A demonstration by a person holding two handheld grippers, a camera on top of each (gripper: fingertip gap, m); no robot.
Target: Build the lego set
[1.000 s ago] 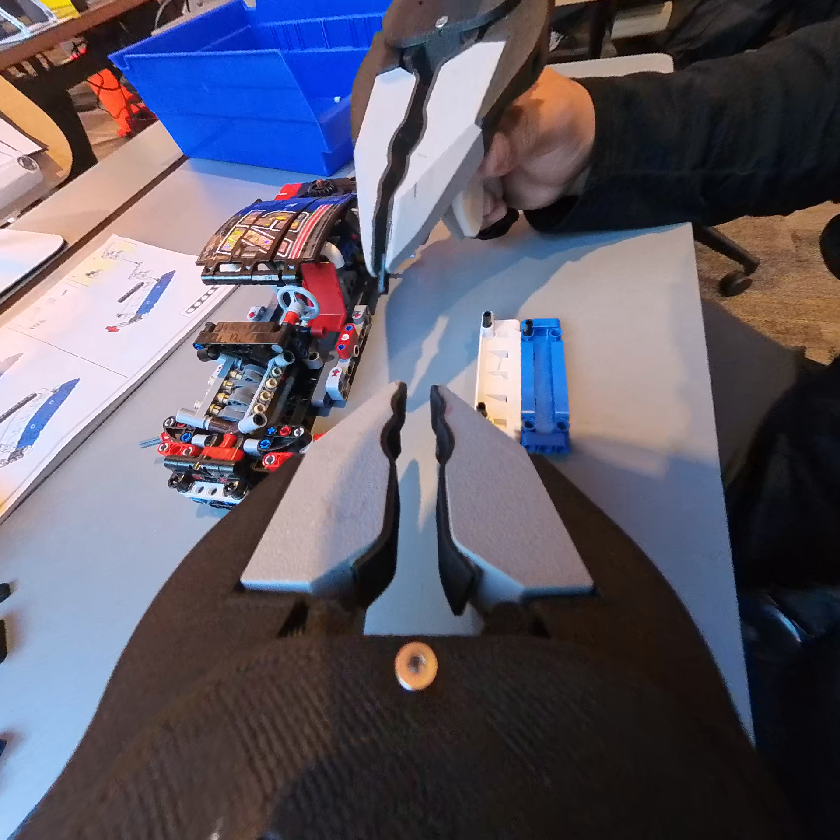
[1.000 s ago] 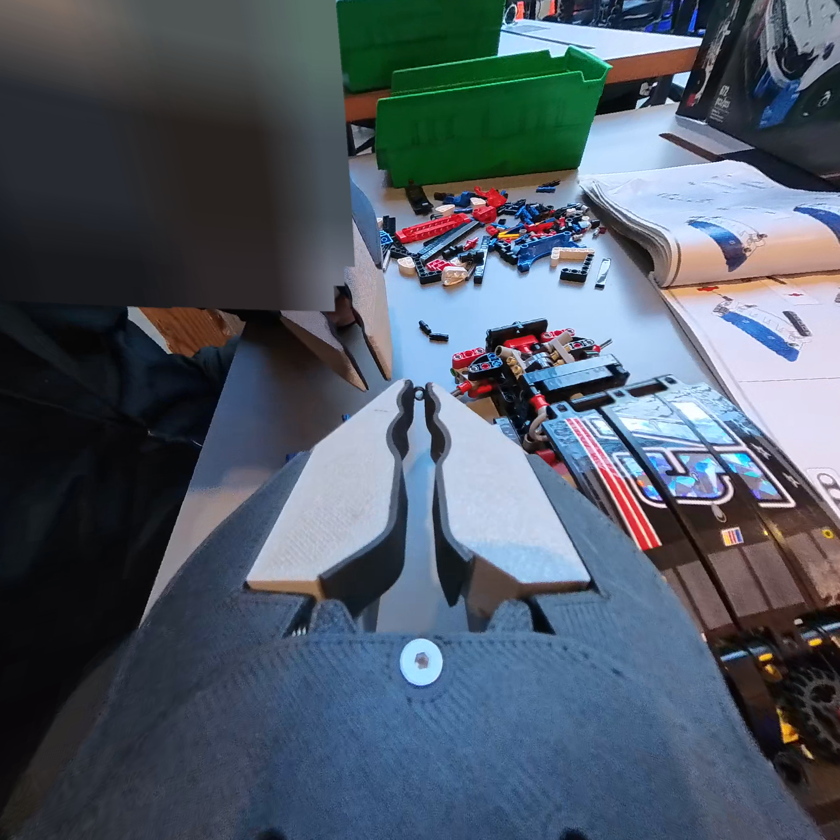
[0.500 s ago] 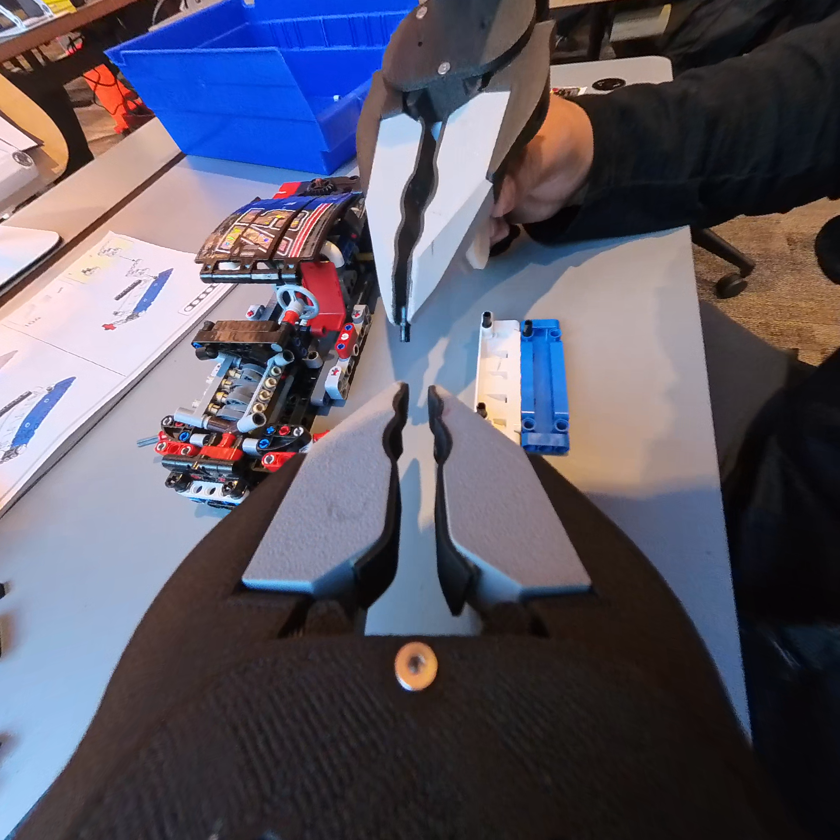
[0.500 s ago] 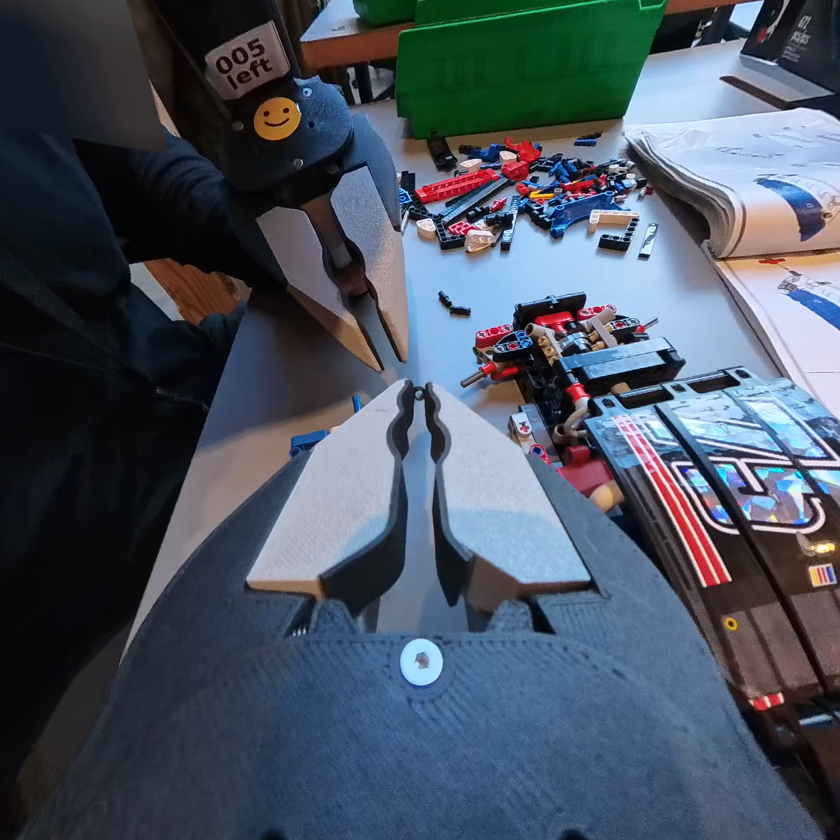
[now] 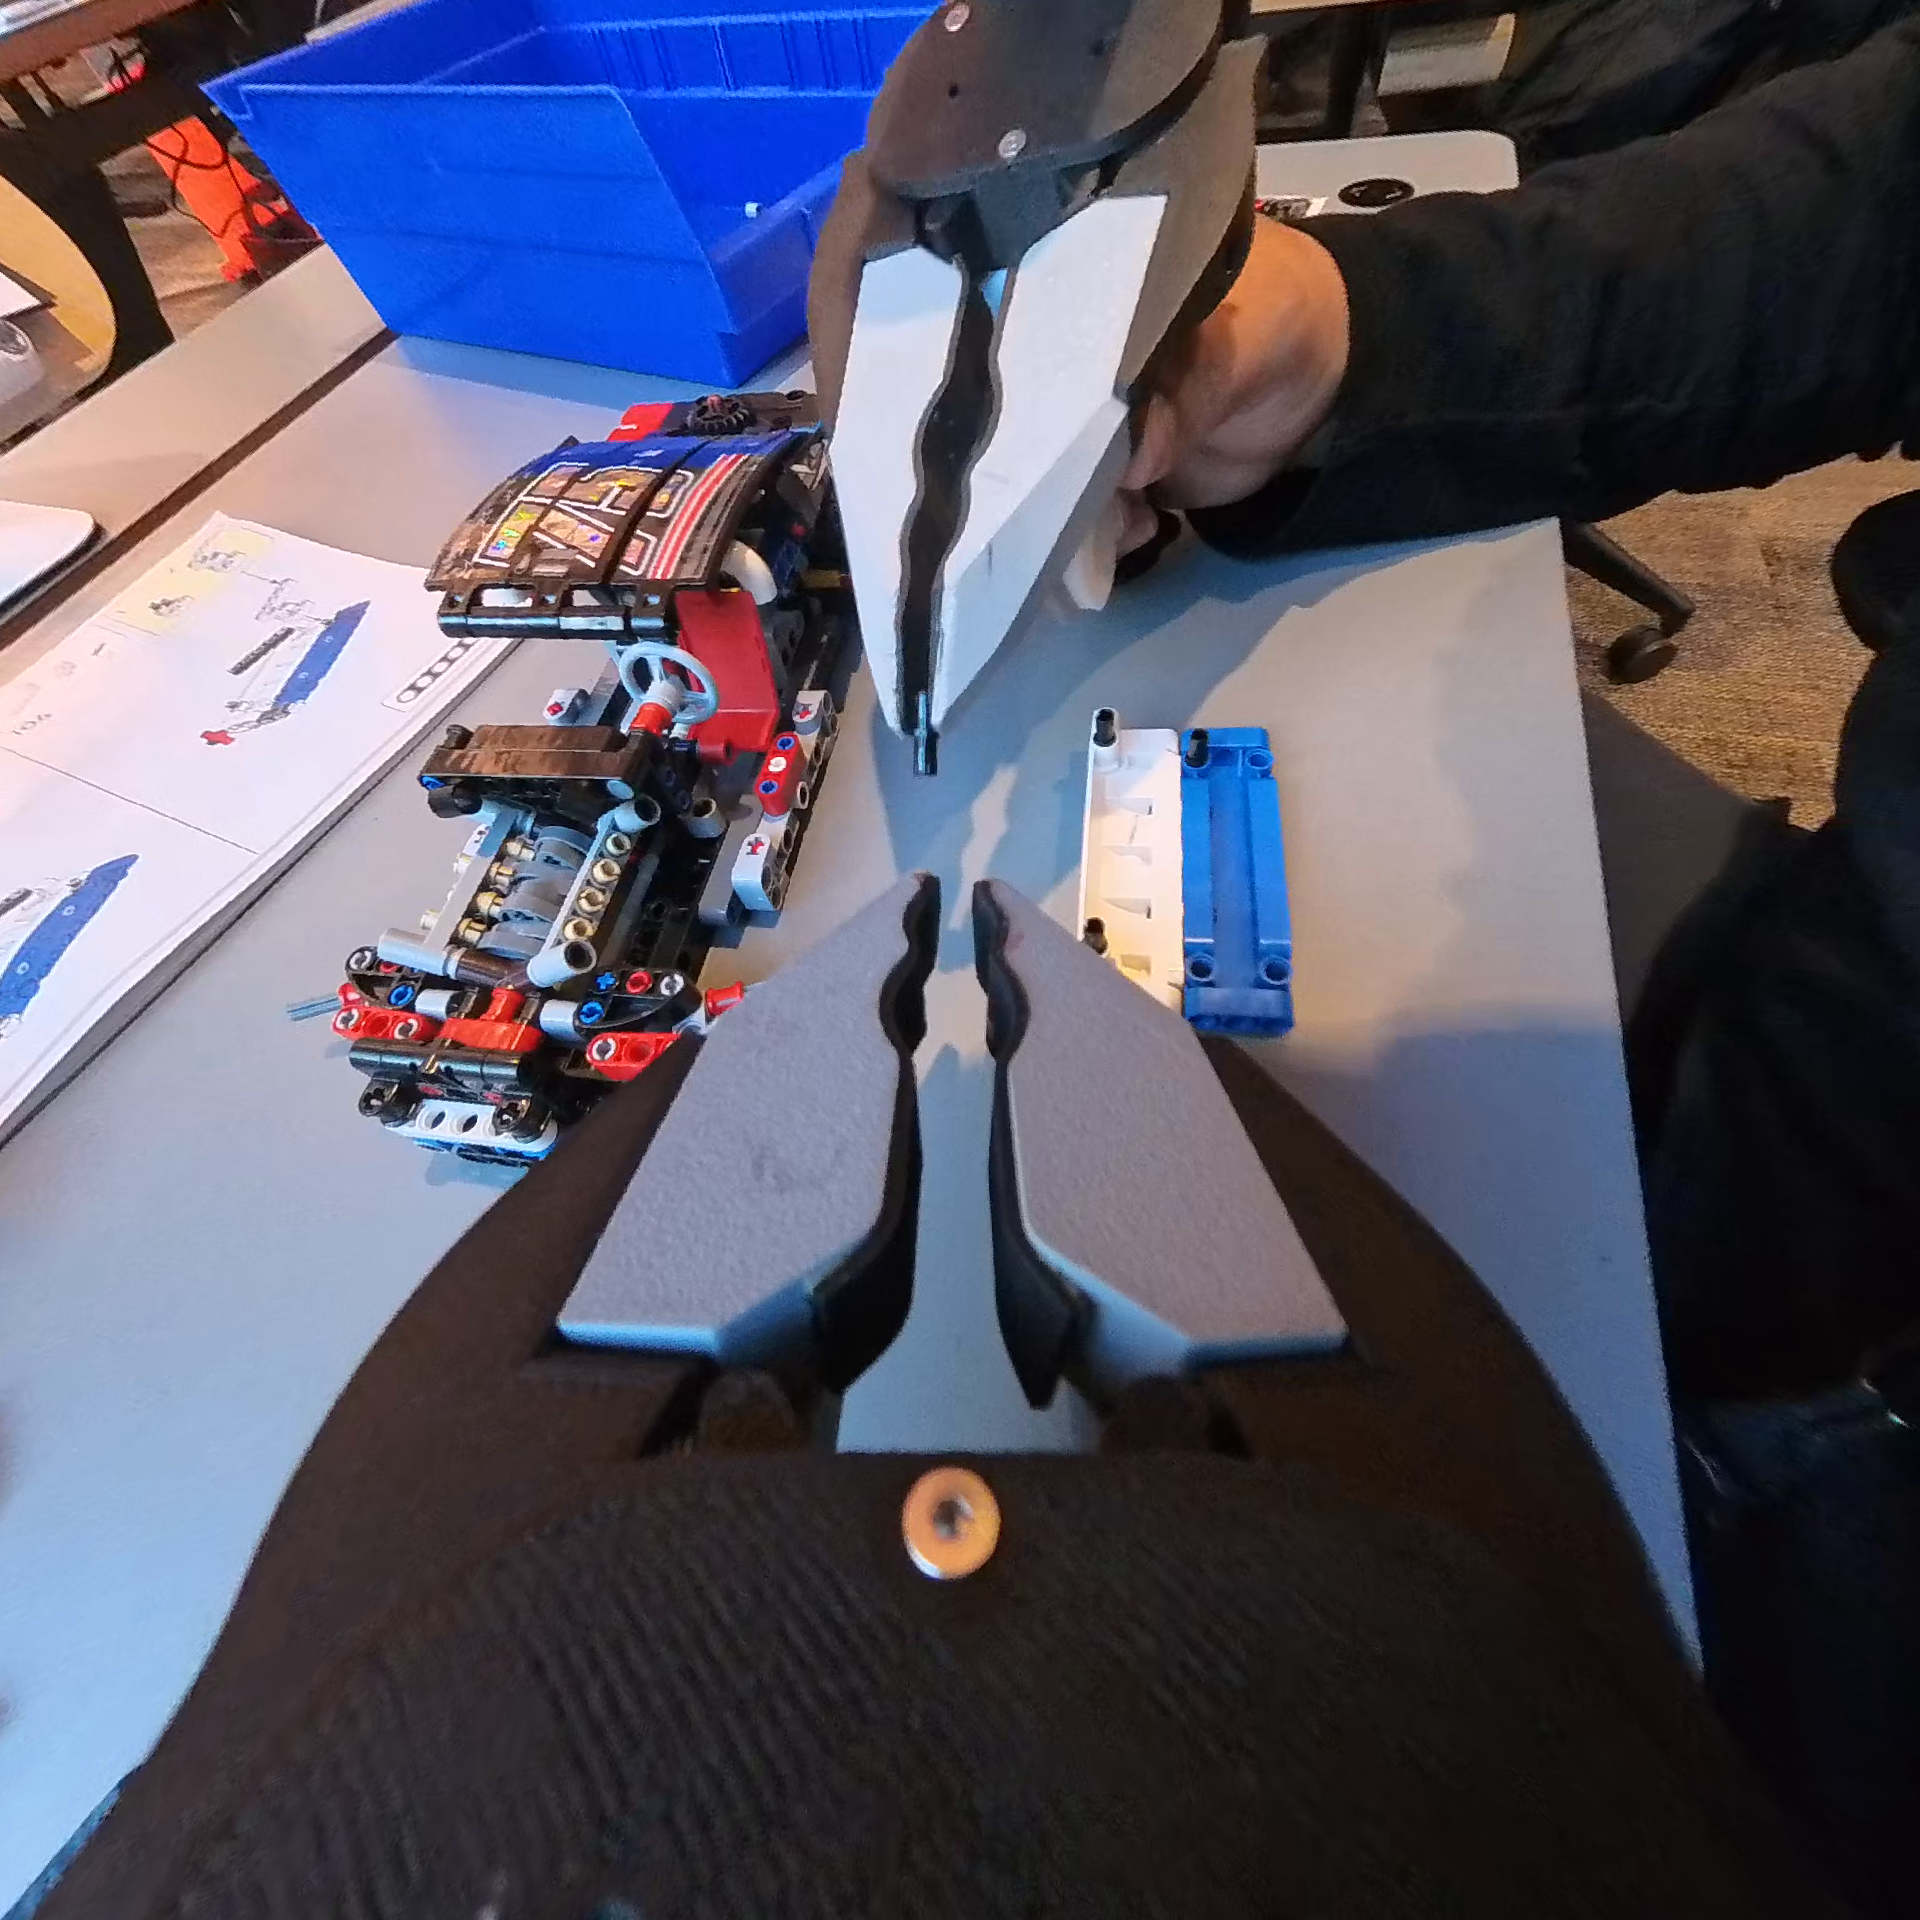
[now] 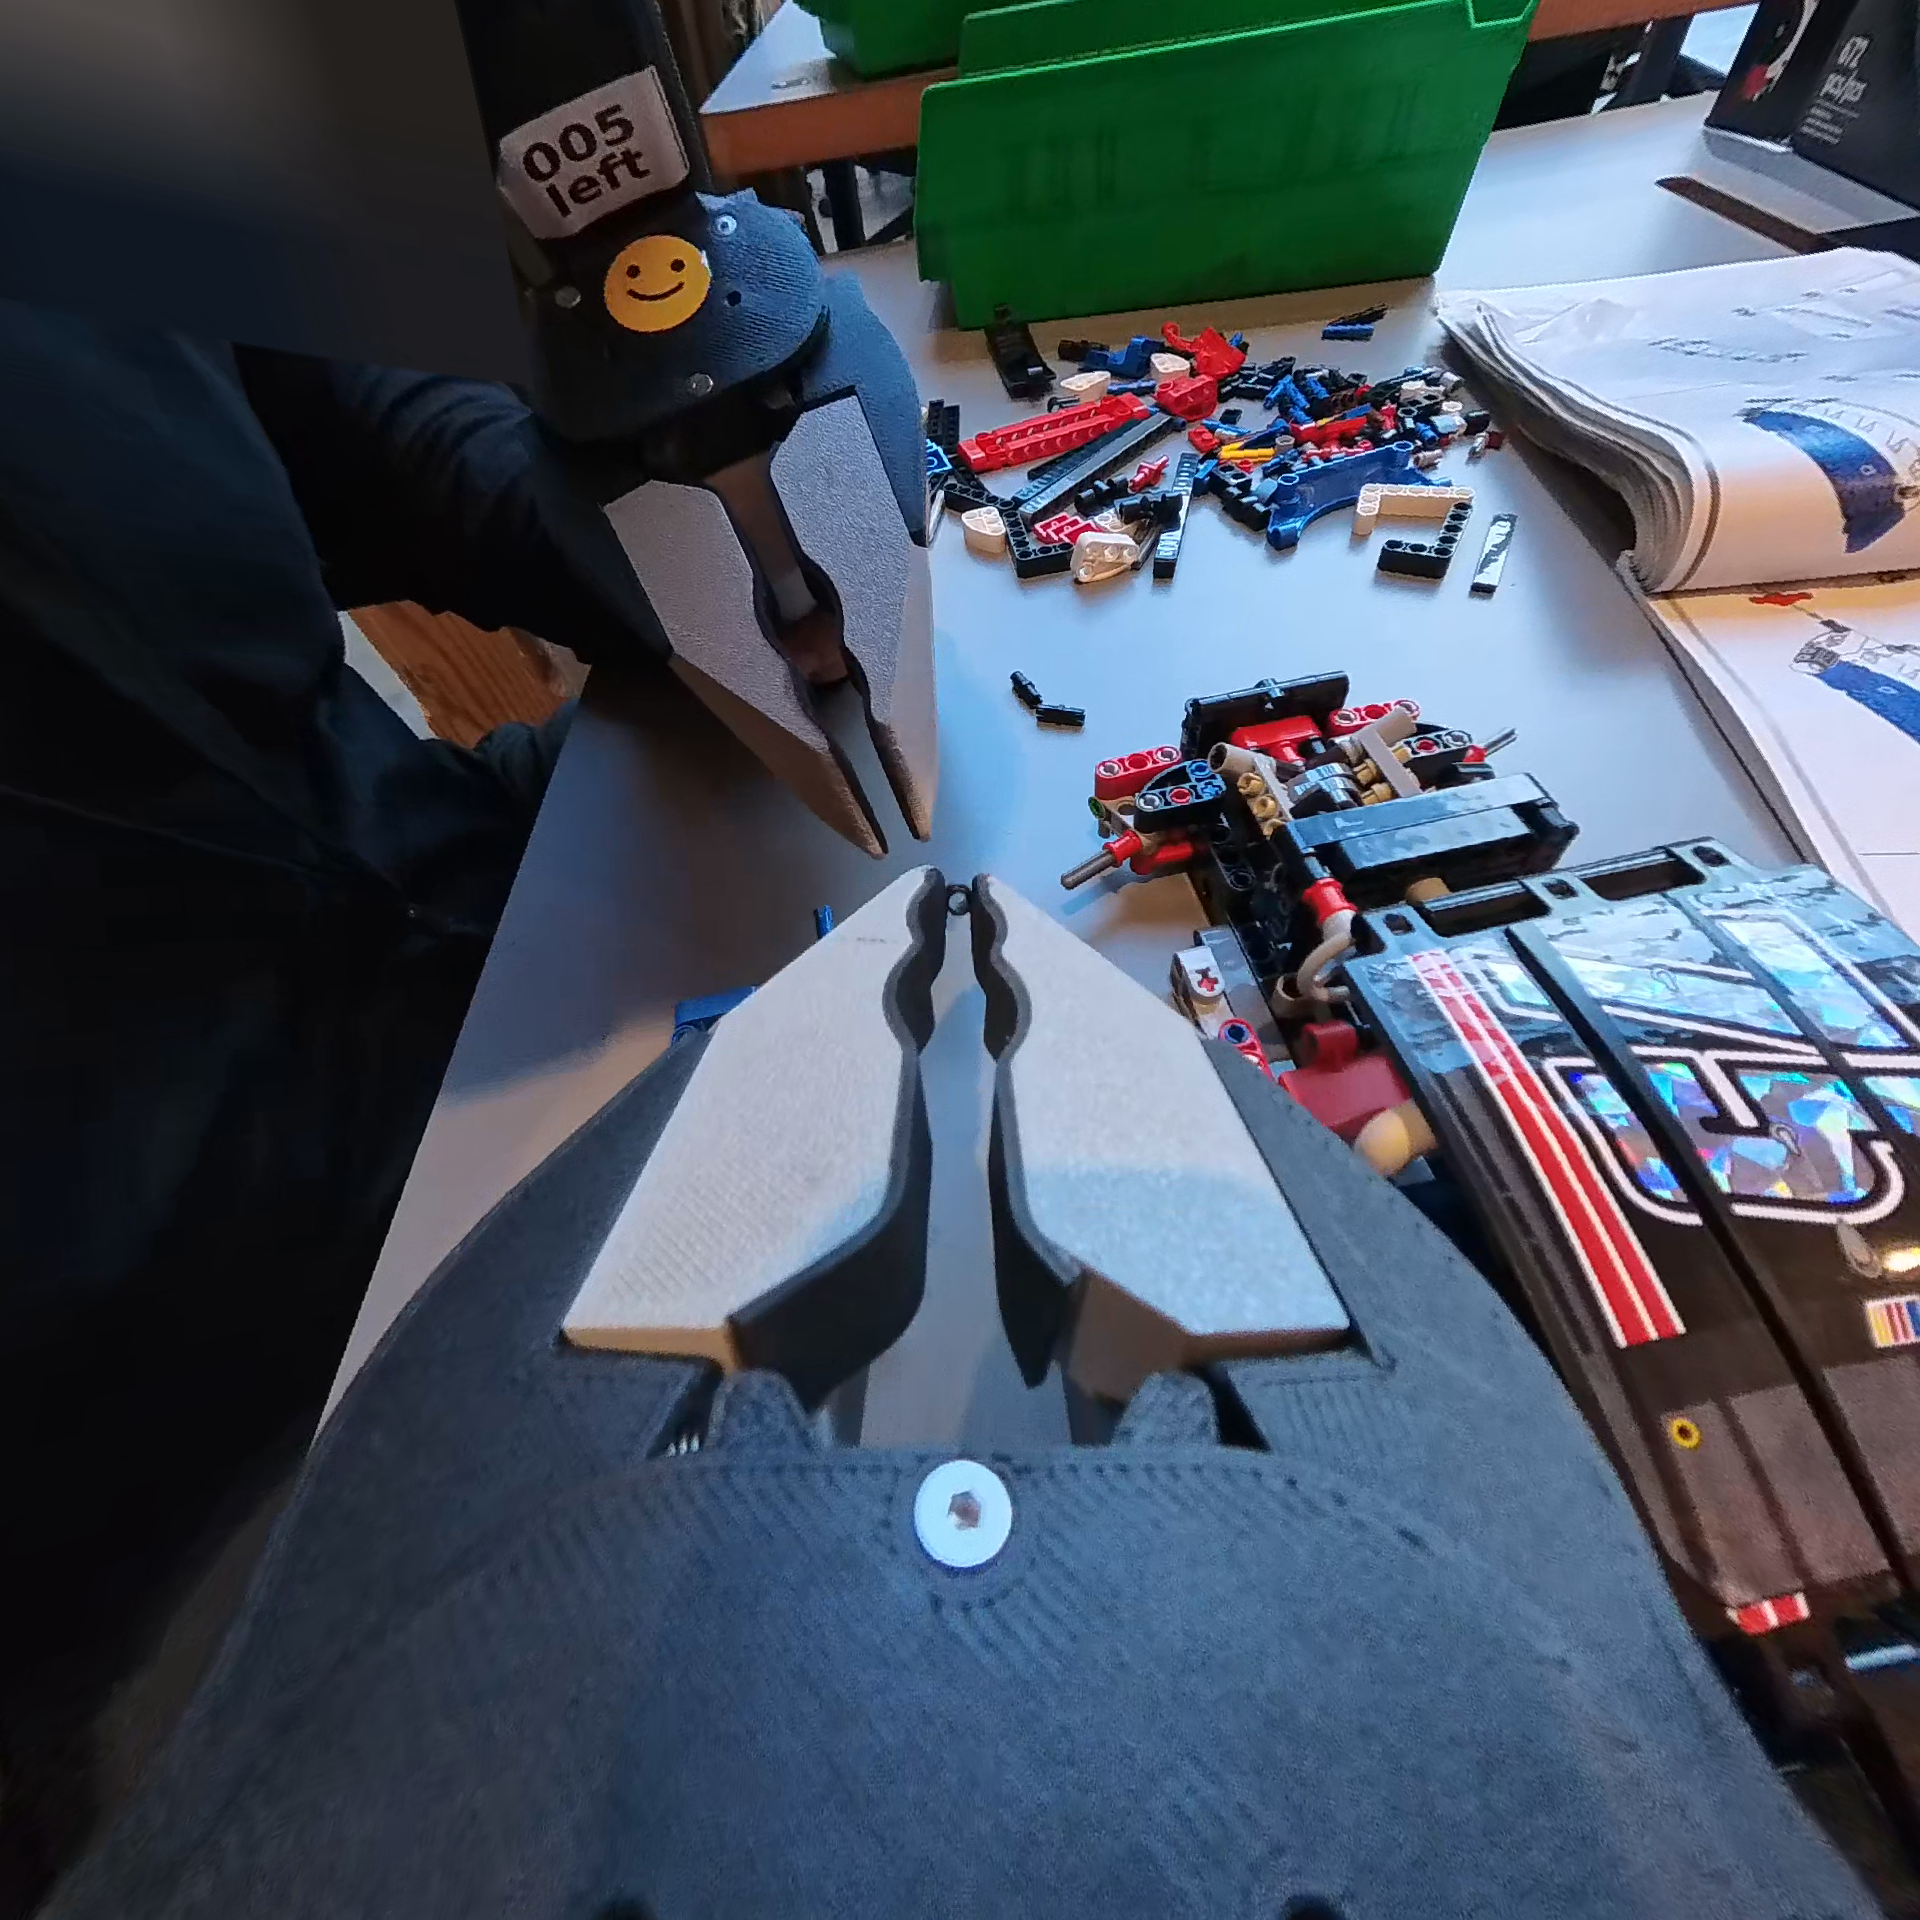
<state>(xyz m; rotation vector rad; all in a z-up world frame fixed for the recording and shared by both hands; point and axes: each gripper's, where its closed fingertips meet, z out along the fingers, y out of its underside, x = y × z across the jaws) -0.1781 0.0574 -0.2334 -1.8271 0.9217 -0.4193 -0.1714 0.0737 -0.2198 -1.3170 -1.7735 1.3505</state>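
The part-built lego car (image 5: 623,790) lies on the grey table (image 5: 1434,727), left of my left gripper (image 5: 956,896); it also shows in the right wrist view (image 6: 1455,935). My left gripper is nearly shut with a narrow gap and holds nothing. My right gripper (image 6: 958,896) is shut on a small black pin (image 5: 923,740), tip down just above the table between the car and a white panel (image 5: 1127,852). A blue panel (image 5: 1236,883) lies against the white one. The two grippers point at each other, tips close (image 6: 899,831).
A blue bin (image 5: 540,177) stands behind the car. A pile of loose pieces (image 6: 1226,457), green bins (image 6: 1195,156) and an open instruction booklet (image 6: 1714,416) lie beyond. Two black pins (image 6: 1044,701) lie loose. The table edge runs close on the panels' side. Less than 4 cm separates the two grippers' tips.
My right gripper has moved with the pin from beside the car's roof down and toward my left gripper. The left gripper has hardly moved.
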